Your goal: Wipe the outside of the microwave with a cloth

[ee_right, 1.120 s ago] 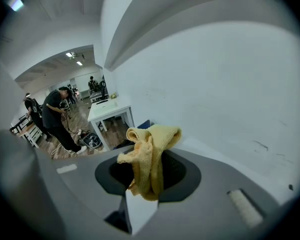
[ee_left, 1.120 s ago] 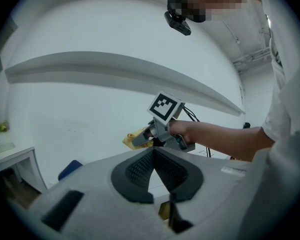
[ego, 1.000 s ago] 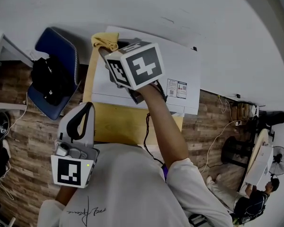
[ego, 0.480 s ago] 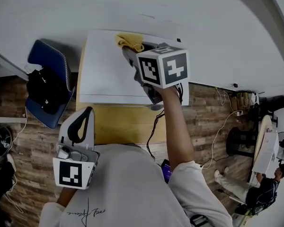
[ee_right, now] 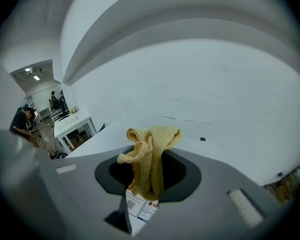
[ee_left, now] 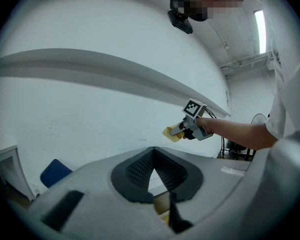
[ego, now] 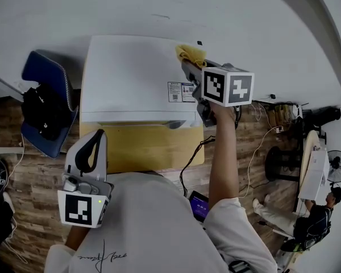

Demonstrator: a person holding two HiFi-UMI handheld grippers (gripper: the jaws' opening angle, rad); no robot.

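The white microwave (ego: 131, 78) stands on a wooden table (ego: 142, 149) against the wall. My right gripper (ego: 188, 66) is shut on a bunched yellow cloth (ego: 190, 53) at the back right corner of the microwave's top. In the right gripper view the cloth (ee_right: 150, 156) sticks up out of the right gripper (ee_right: 147, 184), above the microwave's label sticker (ee_right: 140, 209). My left gripper (ego: 96, 136) hangs low in front of the table, shut and with nothing in it. From the left gripper view (ee_left: 153, 155) the right gripper (ee_left: 182, 129) and cloth (ee_left: 170, 133) show far off.
A blue chair (ego: 31, 73) with a black bag (ego: 42, 104) stands left of the table. A black cable (ego: 190, 155) hangs off the table's right front. To the far right are a fan (ego: 335, 166) and a seated person (ego: 304, 235). The white wall (ego: 159, 10) is right behind the microwave.
My right gripper has carried the cloth rightwards along the back of the microwave's top, from the left corner to the right corner. The left gripper has stayed where it was.
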